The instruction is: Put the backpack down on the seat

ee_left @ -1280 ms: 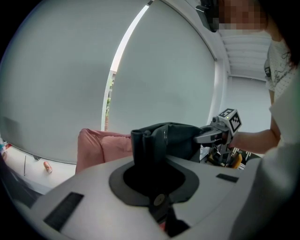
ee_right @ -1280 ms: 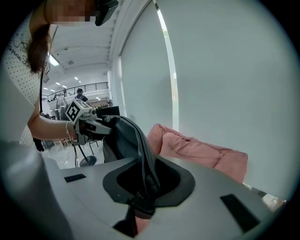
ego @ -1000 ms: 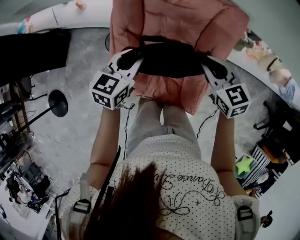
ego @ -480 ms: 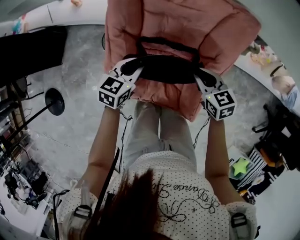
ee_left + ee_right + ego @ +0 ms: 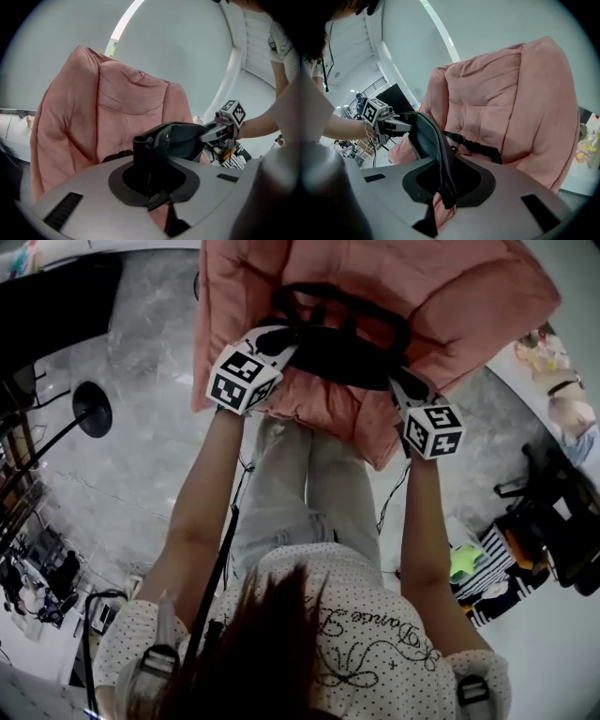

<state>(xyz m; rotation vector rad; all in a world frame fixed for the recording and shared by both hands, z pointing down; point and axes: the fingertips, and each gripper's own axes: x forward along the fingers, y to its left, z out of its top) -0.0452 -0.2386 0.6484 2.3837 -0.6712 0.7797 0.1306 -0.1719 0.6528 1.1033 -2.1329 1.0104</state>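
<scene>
A black backpack (image 5: 339, 351) hangs between my two grippers over the seat of a pink padded chair (image 5: 450, 296). My left gripper (image 5: 279, 337) is shut on the bag's left end and my right gripper (image 5: 401, 385) on its right end. In the left gripper view the jaws pinch black fabric (image 5: 146, 151), with the backpack (image 5: 180, 137), the right gripper (image 5: 219, 131) and the chair back (image 5: 112, 101) beyond. The right gripper view shows its jaws closed on the bag's edge (image 5: 443, 176), the left gripper (image 5: 390, 124) across, and a black strap (image 5: 474, 147) lying against the chair (image 5: 501, 103).
The person's legs stand close to the chair's front edge. A black stand with a round base (image 5: 92, 409) is on the grey floor (image 5: 141, 474) at left, and a dark desk (image 5: 52, 310) at far left. A striped bag with a green star (image 5: 466, 562) and clutter lie at right.
Both grippers have carried the backpack forward, farther in over the chair's seat. Their hold on it is the same.
</scene>
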